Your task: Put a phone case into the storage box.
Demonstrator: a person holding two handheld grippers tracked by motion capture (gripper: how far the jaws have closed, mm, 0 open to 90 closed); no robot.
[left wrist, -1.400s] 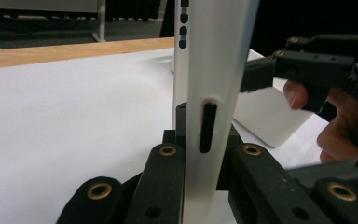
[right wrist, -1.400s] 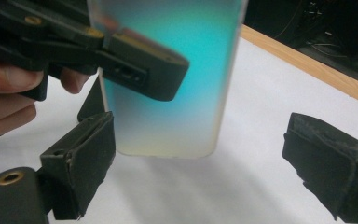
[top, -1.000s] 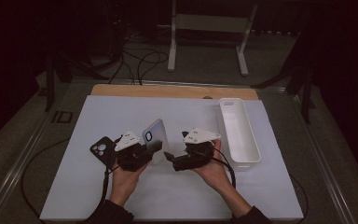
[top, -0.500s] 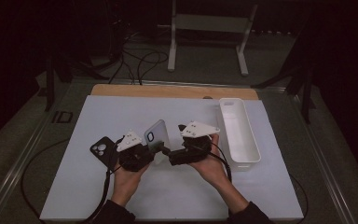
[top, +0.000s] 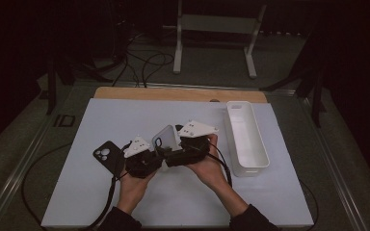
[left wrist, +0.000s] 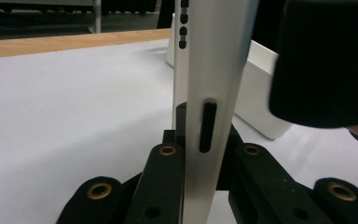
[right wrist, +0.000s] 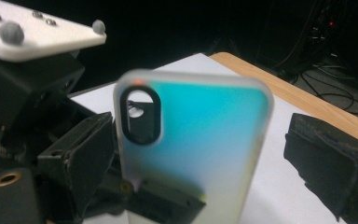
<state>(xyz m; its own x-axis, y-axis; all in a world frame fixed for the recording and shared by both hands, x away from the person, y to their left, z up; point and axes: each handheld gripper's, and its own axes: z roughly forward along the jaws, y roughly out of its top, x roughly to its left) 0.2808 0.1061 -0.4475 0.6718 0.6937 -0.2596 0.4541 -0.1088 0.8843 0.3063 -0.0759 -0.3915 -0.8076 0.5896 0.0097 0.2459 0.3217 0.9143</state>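
A pale blue translucent phone case [top: 166, 137] stands upright above the white table top, its camera cutout near the top. My left gripper [left wrist: 205, 140] is shut on the case's lower edge, seen edge-on in the left gripper view. In the high view my left gripper [top: 160, 153] sits left of the case and my right gripper [top: 174, 154] reaches in from the right. In the right gripper view the case [right wrist: 196, 140] stands between that gripper's open jaws, with a gap to the right pad [right wrist: 326, 163].
A black phone case [top: 107, 153] lies flat on the table left of my left hand. A long white bin [top: 245, 139] stands at the right. A wooden strip [top: 178, 94] runs along the table's far edge. Cables trail off the near left.
My right gripper has moved left and up toward the held case and now straddles it. The left gripper and the case have stayed put.
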